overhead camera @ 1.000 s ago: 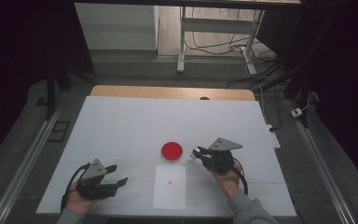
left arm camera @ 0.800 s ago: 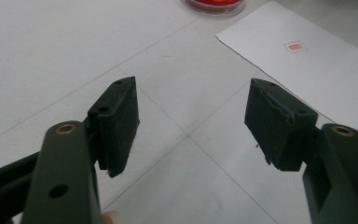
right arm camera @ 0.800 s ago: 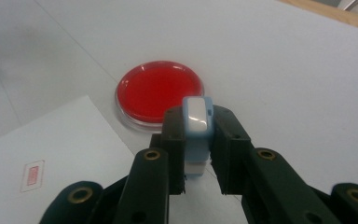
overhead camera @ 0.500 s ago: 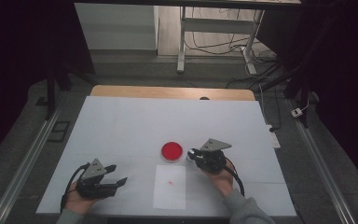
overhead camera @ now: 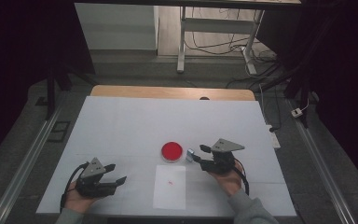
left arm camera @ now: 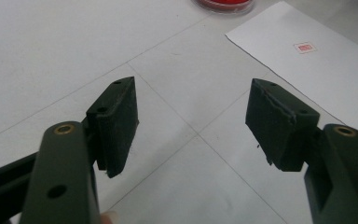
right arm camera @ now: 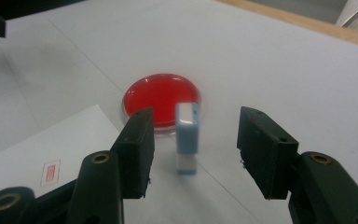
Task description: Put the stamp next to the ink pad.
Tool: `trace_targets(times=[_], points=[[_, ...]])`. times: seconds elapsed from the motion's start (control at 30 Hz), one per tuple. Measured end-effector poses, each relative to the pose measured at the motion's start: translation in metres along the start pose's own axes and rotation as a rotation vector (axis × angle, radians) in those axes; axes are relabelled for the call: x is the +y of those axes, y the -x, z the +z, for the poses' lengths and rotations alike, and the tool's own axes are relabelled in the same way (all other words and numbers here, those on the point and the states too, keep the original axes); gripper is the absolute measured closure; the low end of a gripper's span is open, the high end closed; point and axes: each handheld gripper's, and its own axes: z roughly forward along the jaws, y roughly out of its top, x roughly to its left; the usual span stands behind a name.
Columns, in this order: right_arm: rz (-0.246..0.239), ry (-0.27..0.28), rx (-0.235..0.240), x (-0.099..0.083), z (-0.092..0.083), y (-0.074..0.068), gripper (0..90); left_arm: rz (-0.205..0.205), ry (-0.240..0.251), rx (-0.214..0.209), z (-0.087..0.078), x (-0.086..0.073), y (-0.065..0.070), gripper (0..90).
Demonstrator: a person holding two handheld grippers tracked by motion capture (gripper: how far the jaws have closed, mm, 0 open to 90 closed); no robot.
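A small white and pale-blue stamp (right arm camera: 187, 137) stands upright on the white table, just right of a round red ink pad (overhead camera: 172, 151). My right gripper (overhead camera: 199, 154) is level around the stamp (overhead camera: 189, 155). Its jaws have just been opening, and the stamp stands between them with a gap on each side. In the right gripper view the ink pad (right arm camera: 161, 95) lies just beyond the stamp. A white sheet of paper (overhead camera: 169, 186) with a small red stamp mark (left arm camera: 304, 47) lies in front of the pad. My left gripper (overhead camera: 116, 172) rests open at the front left, with nothing in it.
The white tabletop (overhead camera: 121, 126) ends in a wooden strip (overhead camera: 168, 92) at the far edge. Metal rails run along both sides on the floor. Table legs and cables lie beyond the far edge.
The right gripper's jaws have gone from shut to open, and the stamp now stands free beside the ink pad. The left gripper has stayed put.
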Motion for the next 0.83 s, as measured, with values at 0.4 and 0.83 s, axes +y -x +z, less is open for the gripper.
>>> trace_targets(times=[0.4,0.83], points=[[-0.041,0.01,-0.029,-0.029,-0.065,0.011,42.3,-0.009,0.007,0.0,0.0,0.0,-0.005,34.2],[-0.016,0.013,-0.058,-0.046,-0.091,0.021,42.2,-0.01,0.015,-0.002,0.001,0.002,-0.004,33.9]])
